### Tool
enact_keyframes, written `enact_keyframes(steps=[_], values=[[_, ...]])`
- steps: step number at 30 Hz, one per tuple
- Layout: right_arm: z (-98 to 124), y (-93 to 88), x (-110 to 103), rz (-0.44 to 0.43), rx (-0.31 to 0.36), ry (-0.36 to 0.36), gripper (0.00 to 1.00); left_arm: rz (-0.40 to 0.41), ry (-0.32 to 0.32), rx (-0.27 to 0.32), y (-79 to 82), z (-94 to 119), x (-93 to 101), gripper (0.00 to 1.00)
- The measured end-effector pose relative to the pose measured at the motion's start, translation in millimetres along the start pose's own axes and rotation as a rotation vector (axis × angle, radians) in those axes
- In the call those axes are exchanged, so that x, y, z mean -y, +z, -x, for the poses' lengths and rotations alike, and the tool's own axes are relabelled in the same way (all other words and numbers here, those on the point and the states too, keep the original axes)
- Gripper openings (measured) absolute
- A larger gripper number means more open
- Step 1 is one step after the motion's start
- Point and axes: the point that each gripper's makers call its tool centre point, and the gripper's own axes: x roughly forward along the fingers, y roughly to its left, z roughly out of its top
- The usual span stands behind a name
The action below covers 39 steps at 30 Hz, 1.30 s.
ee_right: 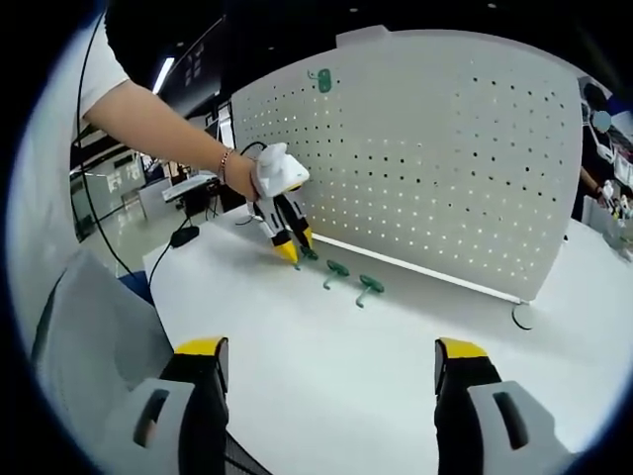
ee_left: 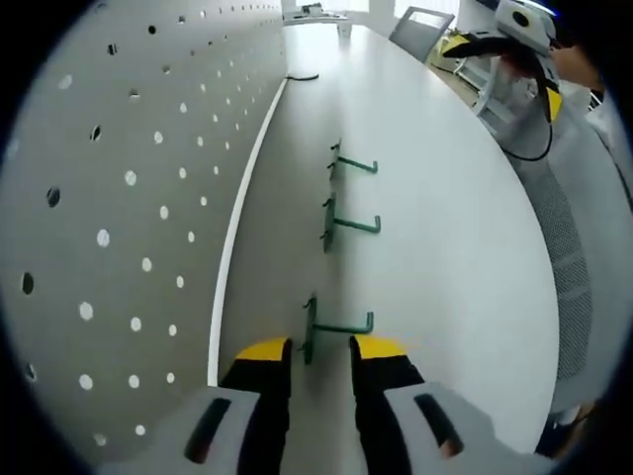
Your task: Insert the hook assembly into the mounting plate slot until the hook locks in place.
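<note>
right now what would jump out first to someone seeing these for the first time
The big white pegboard standing upright on the white table draws the eye first, with one green hook already hung near its top corner. Next come three green hooks lying in a row on the table before the board; the left gripper has its open jaws either side of the nearest hook. The right gripper hangs open farther back.

We see both views bright, evenly lit and sharp. The white table carries only faint, soft shadows. A ceiling light strip glows overhead. Fisheye distortion bends the pegboard, and its edges curve strongly.
</note>
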Motion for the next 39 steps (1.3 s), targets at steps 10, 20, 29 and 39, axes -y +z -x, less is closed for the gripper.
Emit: enact_keyframes(steps=[10,20,29,39], values=[[0,1.2,1,-0.005,0.005,-0.002,0.83,-0.013,0.029,-0.006,-1.7,1,-4.9,0.11],[1,-0.3,3,-0.007,0.002,-0.008,0.82,-0.006,0.066,-0.009,-2.0,-1,-10.9,0.04],[1,0.2,3,-0.007,0.004,-0.007,0.82,0.001,0.065,-0.012,-1.6,-1,-11.4,0.03],[1,0.9,4,-0.012,0.008,-0.011,0.82,-0.014,0.102,0.005,-1.3,0,-11.0,0.03]])
